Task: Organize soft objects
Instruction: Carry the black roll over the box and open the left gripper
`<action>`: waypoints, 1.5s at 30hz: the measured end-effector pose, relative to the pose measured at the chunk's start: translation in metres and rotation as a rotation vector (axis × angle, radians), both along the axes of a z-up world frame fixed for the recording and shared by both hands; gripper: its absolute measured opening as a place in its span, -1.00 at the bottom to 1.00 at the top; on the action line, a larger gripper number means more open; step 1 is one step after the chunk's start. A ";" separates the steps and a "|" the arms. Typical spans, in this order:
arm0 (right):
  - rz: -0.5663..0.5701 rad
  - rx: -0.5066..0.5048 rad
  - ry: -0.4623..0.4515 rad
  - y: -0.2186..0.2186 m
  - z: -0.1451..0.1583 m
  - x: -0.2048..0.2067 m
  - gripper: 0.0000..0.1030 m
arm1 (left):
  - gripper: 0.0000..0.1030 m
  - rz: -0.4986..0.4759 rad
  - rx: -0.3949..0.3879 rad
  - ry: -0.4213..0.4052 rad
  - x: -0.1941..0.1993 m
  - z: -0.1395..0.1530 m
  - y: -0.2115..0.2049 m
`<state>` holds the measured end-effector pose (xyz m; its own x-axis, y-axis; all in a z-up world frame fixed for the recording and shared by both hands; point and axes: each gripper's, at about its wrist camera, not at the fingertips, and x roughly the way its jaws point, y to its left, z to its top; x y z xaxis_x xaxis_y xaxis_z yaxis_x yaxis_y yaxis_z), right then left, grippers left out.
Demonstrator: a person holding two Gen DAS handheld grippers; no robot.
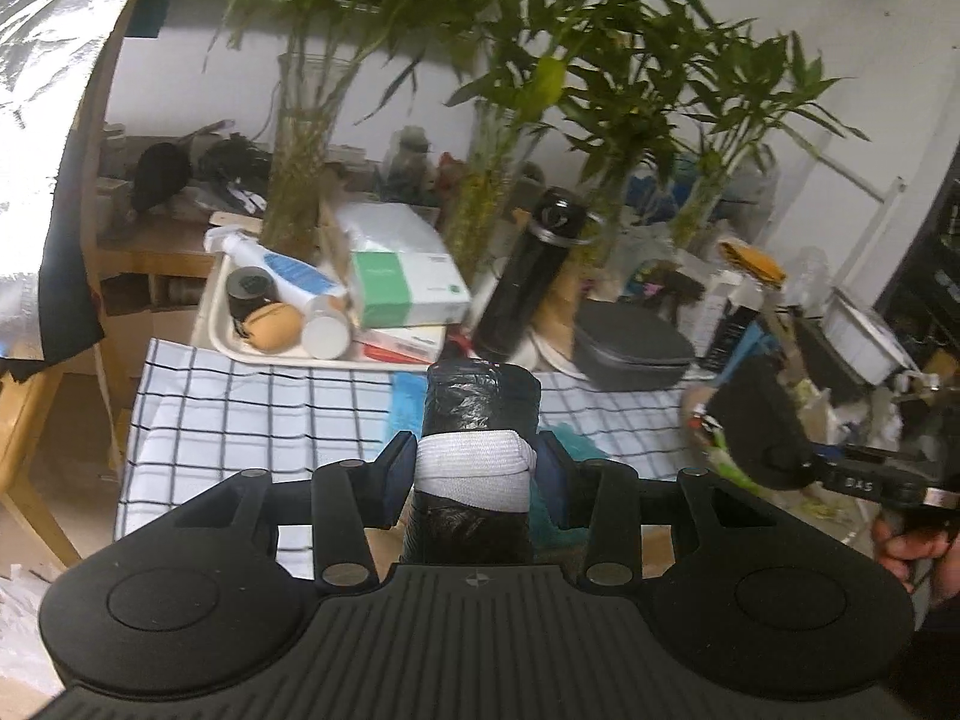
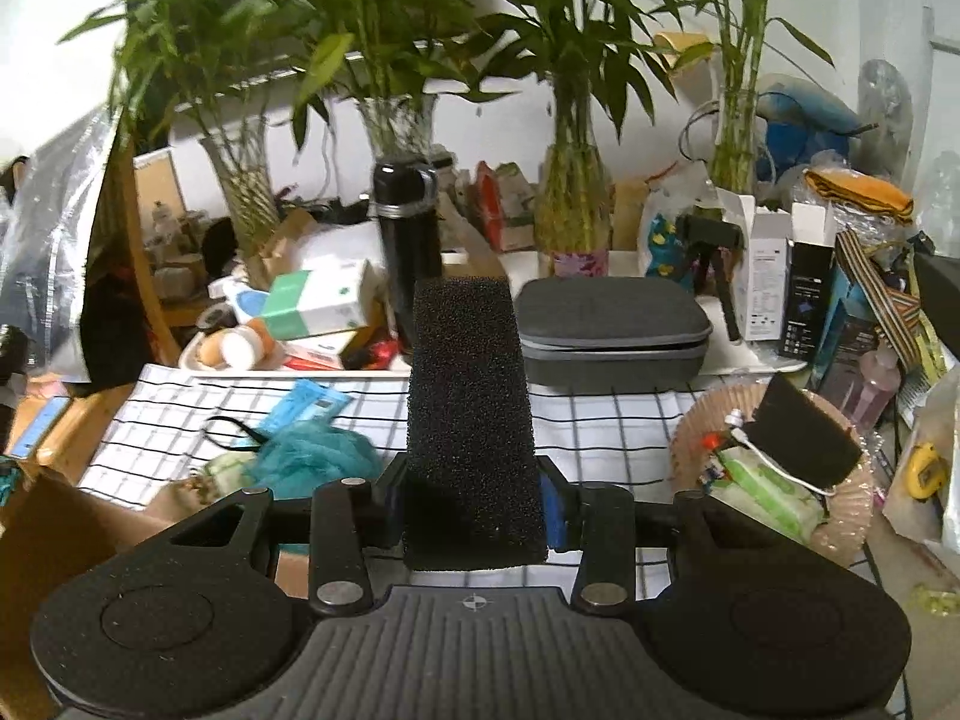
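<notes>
The right gripper (image 2: 474,498) clamps a foam block (image 2: 471,420) pointing forward, with the basket (image 2: 690,438) at lower right, while the left gripper (image 1: 474,474) holds a black roll (image 1: 480,396).

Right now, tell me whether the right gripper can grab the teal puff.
Probably not yet: the right gripper is shut on the foam block. The teal puff lies uncovered on the checked cloth.

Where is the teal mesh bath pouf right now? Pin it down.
In the right wrist view the teal mesh pouf lies on the checked cloth at lower left, below the blue packet, left of the black foam block held by the right gripper.
</notes>
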<state>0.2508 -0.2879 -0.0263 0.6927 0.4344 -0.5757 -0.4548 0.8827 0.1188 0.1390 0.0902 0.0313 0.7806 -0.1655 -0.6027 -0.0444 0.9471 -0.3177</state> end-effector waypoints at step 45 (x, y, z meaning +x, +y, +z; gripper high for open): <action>0.343 0.068 0.082 0.027 -0.009 -0.098 -0.12 | 0.17 -0.023 0.086 0.241 -0.040 -0.045 -0.073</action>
<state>0.1526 -0.2607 -0.0350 0.4531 0.6726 -0.5851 -0.7095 0.6694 0.2201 0.0990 0.0170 -0.0139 0.6091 -0.1216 -0.7837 -0.0874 0.9719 -0.2187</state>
